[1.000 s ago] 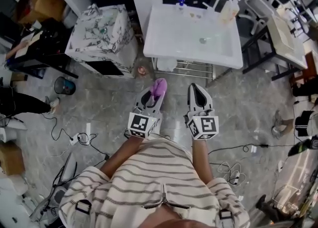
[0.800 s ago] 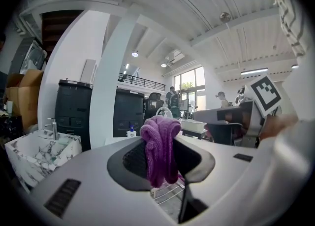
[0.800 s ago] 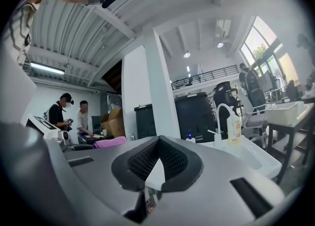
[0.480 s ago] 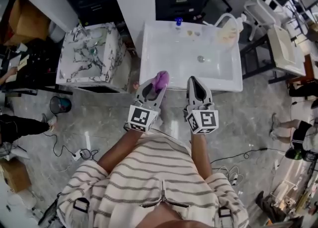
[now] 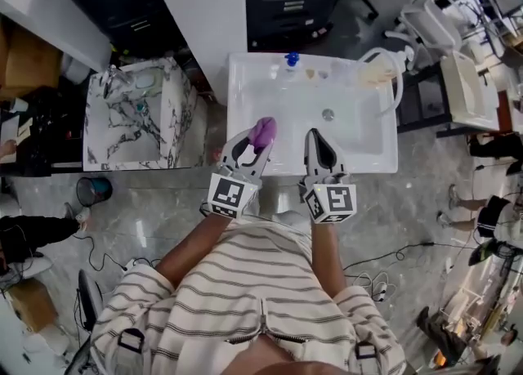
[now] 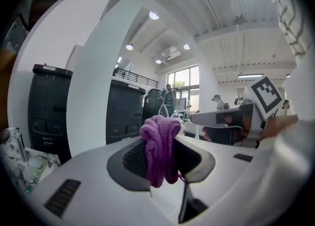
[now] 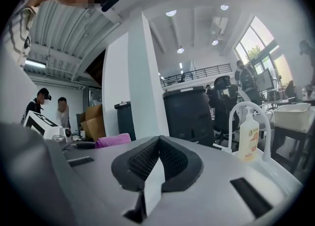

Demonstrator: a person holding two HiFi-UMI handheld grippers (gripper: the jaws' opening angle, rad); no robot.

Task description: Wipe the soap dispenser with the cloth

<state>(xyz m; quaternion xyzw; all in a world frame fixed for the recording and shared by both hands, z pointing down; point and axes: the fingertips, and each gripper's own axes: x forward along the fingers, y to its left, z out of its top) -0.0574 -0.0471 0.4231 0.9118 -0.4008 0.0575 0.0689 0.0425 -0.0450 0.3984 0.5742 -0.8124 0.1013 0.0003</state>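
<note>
**Approach to the basin.** The left gripper (image 5: pixel 258 138) is clamped on a bunched purple terry cloth (image 6: pixel 160 146), which pokes up above its tips. The right gripper (image 7: pixel 158 153) is closed tight with nothing between its jaws. Both are held over the near side of the white rectangular washbasin (image 5: pixel 359 140). The clear soap dispenser bottle with yellowish liquid (image 7: pixel 248 136) stands at the basin's far right corner, under the curved white tap (image 7: pixel 253 103). The print on its orange label is too small to read.
</note>
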